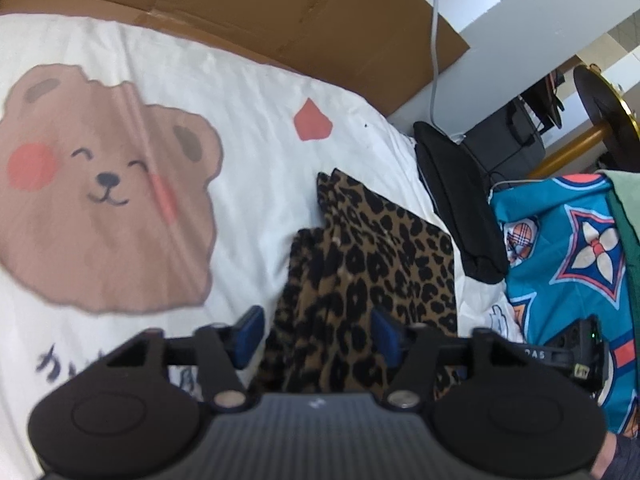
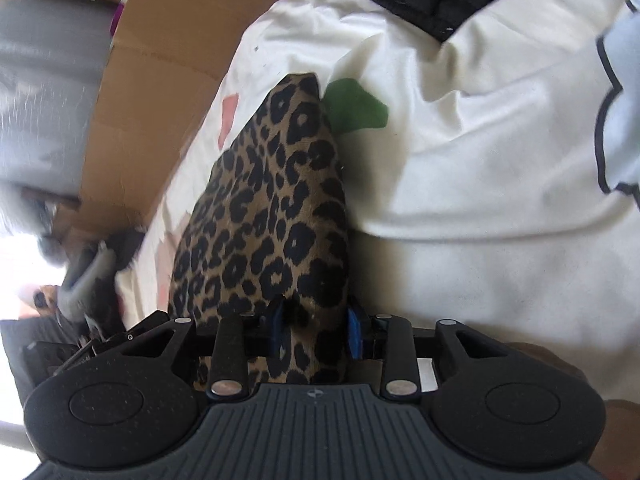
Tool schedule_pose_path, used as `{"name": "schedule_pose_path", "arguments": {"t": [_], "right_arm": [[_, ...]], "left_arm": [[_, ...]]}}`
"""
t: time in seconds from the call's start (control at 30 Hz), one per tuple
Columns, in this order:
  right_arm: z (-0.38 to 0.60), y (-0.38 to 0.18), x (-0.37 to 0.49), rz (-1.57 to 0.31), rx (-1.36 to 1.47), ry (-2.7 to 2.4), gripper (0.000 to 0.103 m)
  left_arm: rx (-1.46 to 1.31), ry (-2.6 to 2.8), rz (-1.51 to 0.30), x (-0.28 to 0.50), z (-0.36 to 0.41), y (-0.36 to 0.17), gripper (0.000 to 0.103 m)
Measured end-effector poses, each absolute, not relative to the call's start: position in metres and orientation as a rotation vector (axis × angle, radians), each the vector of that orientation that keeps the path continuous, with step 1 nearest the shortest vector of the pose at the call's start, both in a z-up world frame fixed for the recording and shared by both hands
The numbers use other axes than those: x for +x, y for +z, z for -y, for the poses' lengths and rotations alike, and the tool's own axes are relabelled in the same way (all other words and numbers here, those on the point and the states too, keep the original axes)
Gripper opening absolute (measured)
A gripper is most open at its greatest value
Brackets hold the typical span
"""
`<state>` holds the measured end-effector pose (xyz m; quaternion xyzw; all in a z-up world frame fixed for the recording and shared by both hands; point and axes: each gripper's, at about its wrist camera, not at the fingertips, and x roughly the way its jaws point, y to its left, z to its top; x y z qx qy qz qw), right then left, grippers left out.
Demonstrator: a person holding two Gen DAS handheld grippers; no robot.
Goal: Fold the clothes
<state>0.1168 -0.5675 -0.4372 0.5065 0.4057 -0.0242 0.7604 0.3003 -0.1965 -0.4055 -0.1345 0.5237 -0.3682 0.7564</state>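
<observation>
One leopard-print garment (image 1: 368, 264), one black garment (image 1: 456, 204), one bear-print sheet (image 1: 256, 92), one teal patterned cloth (image 1: 560, 248), two grippers

Little is legible. In the left wrist view, dark blue handwritten characters (image 1: 52, 362) are printed on the white bear-print bedsheet (image 1: 248, 92) beneath the bear's face; they are blurred and partly covered by the left tool (image 1: 318, 336), so they cannot be read (the first looks like a Japanese kana). On the other black device (image 1: 576, 354) at the right edge, pale letters seem to read "DAS", and a small pale sticker beside them is too small to make out.
</observation>
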Motion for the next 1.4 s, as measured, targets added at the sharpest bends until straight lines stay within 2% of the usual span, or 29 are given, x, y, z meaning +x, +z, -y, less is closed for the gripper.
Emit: {"name": "schedule_pose_path", "arguments": {"t": [0.07,0.13,0.37,0.4,0.43,0.5,0.57,0.63,0.7,0.77,0.83,0.9,1.0,1.1,1.13,1.23,1.4], "right_arm": [[0.568,-0.44,0.117,-0.866,1.121,-0.059,0.034],[0.568,-0.442,0.118,-0.858,1.14,-0.062,0.034],[0.569,-0.444,0.121,-0.857,1.142,-0.054,0.032],[0.569,-0.444,0.122,-0.863,1.133,-0.052,0.029],[0.569,-0.443,0.123,-0.868,1.123,-0.05,0.027],[0.569,-0.439,0.125,-0.873,1.109,-0.049,0.02],[0.568,-0.435,0.126,-0.874,1.089,-0.048,0.018],[0.566,-0.43,0.125,-0.87,1.066,-0.043,0.018],[0.564,-0.427,0.125,-0.866,1.047,-0.043,0.018],[0.562,-0.427,0.125,-0.865,1.033,-0.047,0.02],[0.562,-0.429,0.126,-0.871,1.025,-0.057,0.021],[0.564,-0.432,0.126,-0.879,1.036,-0.071,0.025],[0.565,-0.438,0.125,-0.881,1.058,-0.082,0.028],[0.563,-0.443,0.123,-0.87,1.092,-0.087,0.028],[0.562,-0.444,0.124,-0.867,1.101,-0.087,0.028],[0.56,-0.445,0.125,-0.868,1.11,-0.087,0.028],[0.556,-0.431,0.122,-0.838,1.072,-0.089,0.01]], "left_arm": [[-0.269,-0.811,-1.17,0.309,0.206,-0.41,0.063],[-0.262,-0.83,-1.194,0.315,0.212,-0.416,0.069],[-0.281,-0.869,-1.246,0.328,0.223,-0.428,0.069],[-0.291,-0.867,-1.256,0.329,0.224,-0.43,0.067],[-0.3,-0.865,-1.265,0.33,0.225,-0.431,0.06],[-0.268,-0.856,-1.249,0.328,0.23,-0.427,0.057],[-0.224,-0.855,-1.225,0.324,0.234,-0.421,0.048],[-0.204,-0.85,-1.207,0.322,0.235,-0.415,0.035],[-0.217,-0.86,-1.2,0.323,0.232,-0.408,0.033],[-0.218,-0.859,-1.205,0.326,0.231,-0.41,0.035],[-0.215,-0.841,-1.221,0.33,0.231,-0.415,0.048],[-0.252,-0.849,-1.25,0.334,0.23,-0.424,0.056],[-0.292,-0.865,-1.272,0.338,0.23,-0.433,0.063],[-0.312,-0.891,-1.284,0.341,0.232,-0.436,0.063],[-0.316,-0.897,-1.293,0.342,0.233,-0.437,0.062],[-0.3,-0.909,-1.299,0.34,0.239,-0.436,0.047],[-0.257,-0.942,-1.244,0.335,0.241,-0.423,0.028]]}}
